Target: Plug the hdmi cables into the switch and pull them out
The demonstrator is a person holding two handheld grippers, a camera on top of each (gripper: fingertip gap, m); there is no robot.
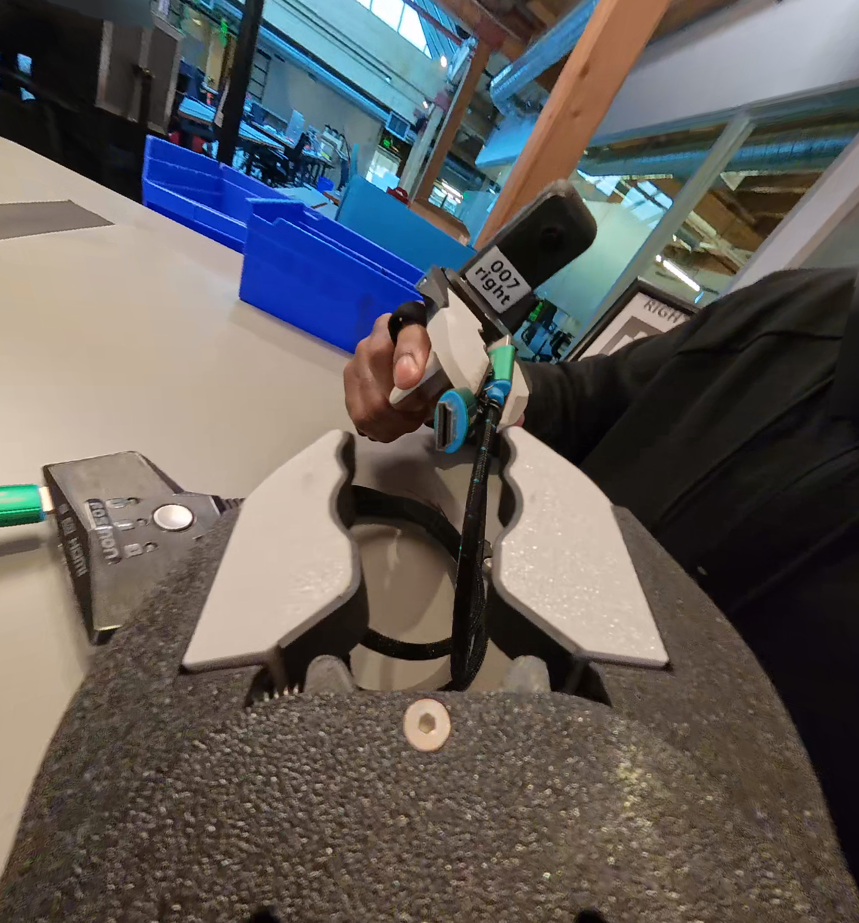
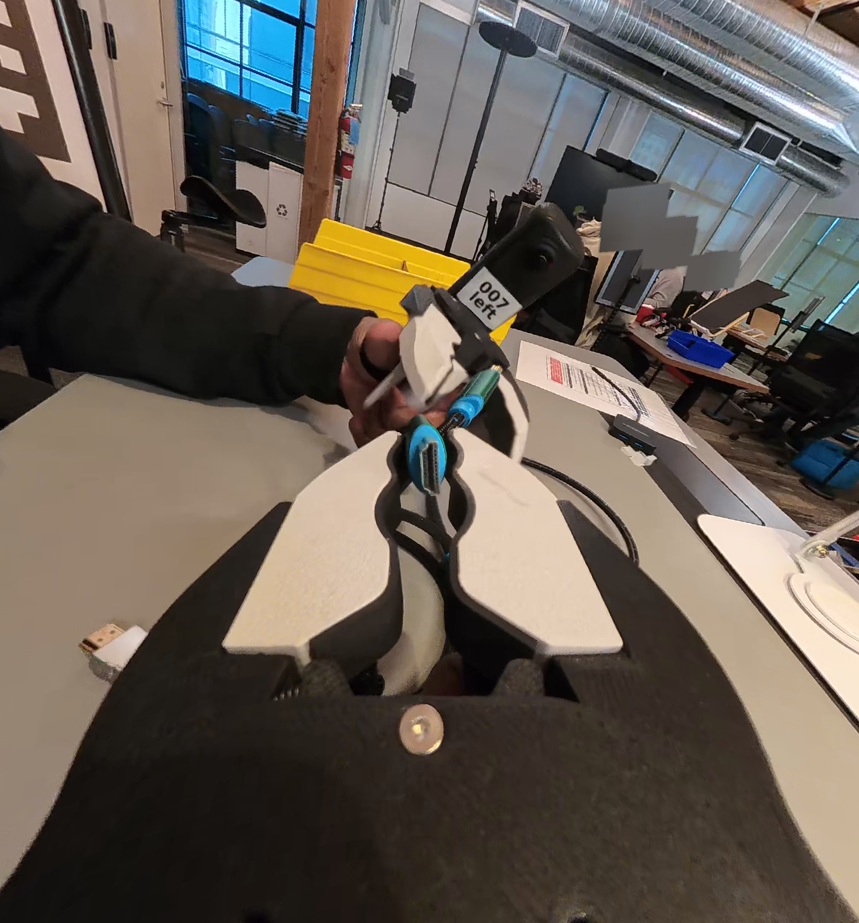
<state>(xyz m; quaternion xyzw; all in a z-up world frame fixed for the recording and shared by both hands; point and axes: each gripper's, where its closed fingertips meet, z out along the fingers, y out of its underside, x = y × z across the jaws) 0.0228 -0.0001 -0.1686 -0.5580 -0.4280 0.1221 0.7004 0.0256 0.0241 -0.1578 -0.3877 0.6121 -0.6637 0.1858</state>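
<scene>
The black switch (image 1: pixel 117 529) lies flat on the grey table (image 1: pixel 117 349) with one green plug (image 1: pixel 3 504) pushed into its left end. Just right of the switch, the left gripper (image 1: pixel 427 439) is released, its fingers spread wide, and a black braided cable (image 1: pixel 475 539) runs through the gap without being pinched. Farther right of the switch and raised above the table, the right gripper (image 2: pixel 425 449) has its fingers drawn close around a blue-collared plug (image 2: pixel 425 462), apparently clenched on it, with another green plug (image 2: pixel 477 389) just beyond.
</scene>
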